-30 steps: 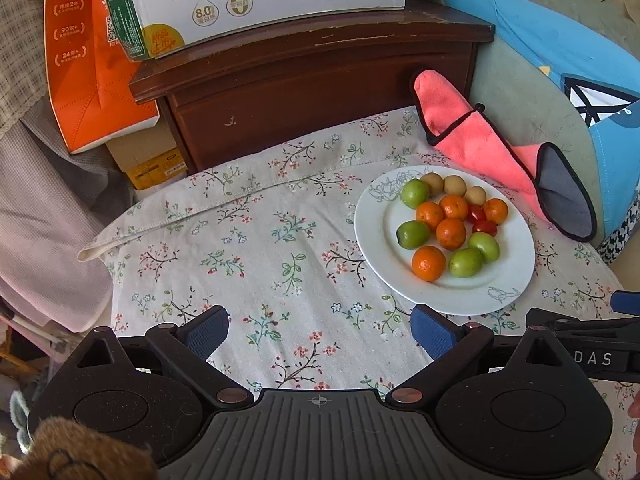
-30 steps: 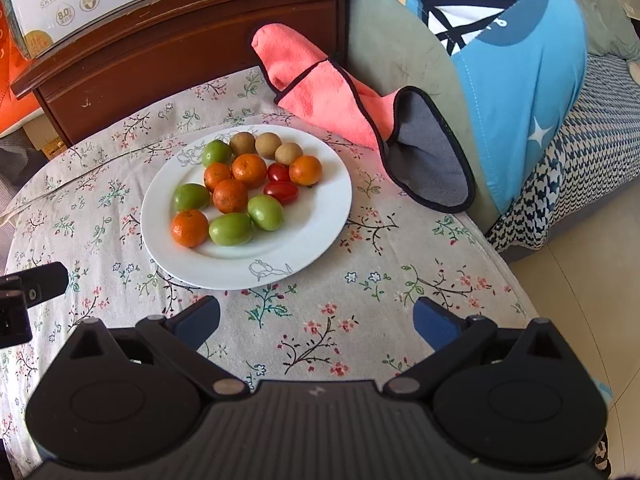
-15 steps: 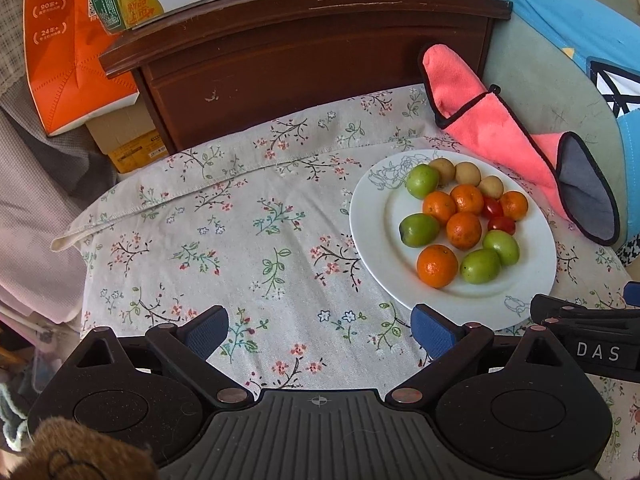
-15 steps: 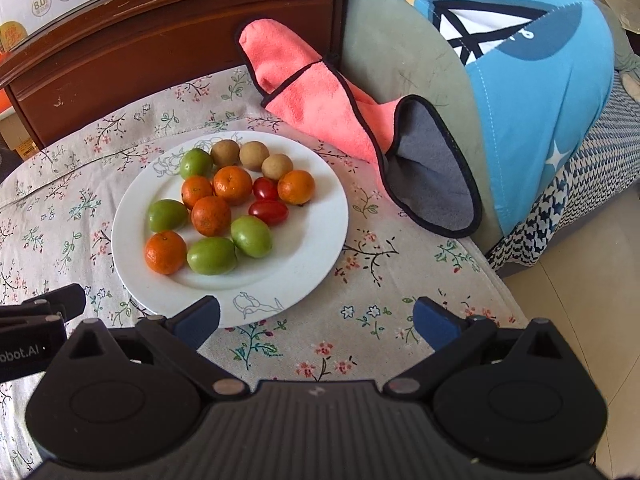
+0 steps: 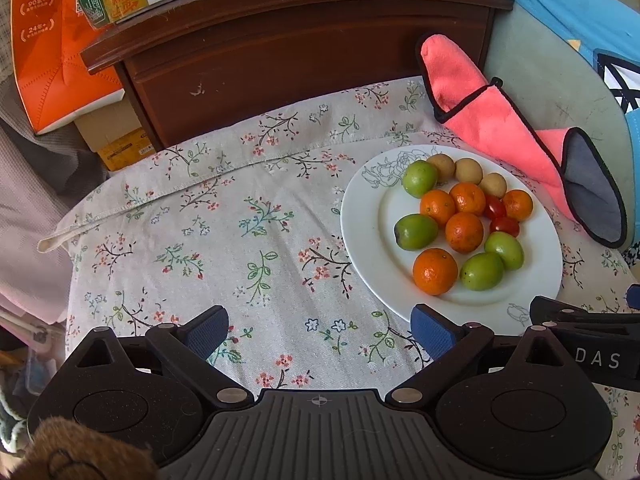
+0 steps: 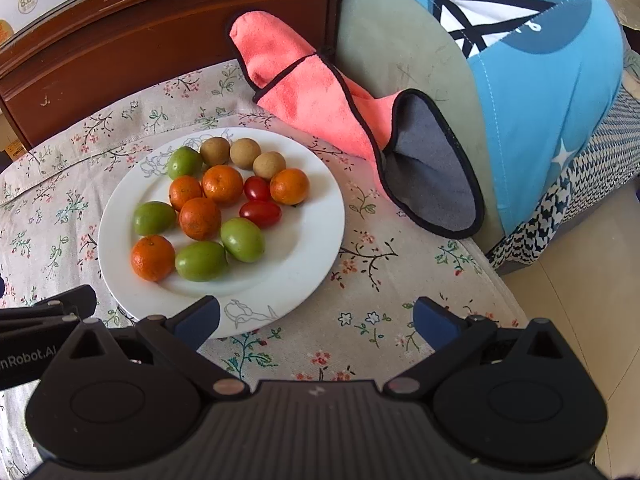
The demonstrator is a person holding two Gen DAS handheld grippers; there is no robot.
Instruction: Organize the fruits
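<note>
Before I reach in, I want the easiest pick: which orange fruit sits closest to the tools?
The orange fruit at the plate's near-left edge, alone beside a green fruit; the other four cluster farther back.

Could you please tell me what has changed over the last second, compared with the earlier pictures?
Both grippers have moved forward toward the white plate: it now sits closer in both views. The left gripper and the right gripper are still open and empty; nothing was grasped or released. The oranges, green fruits, cherry tomatoes and pink cloth lie as before.
</note>
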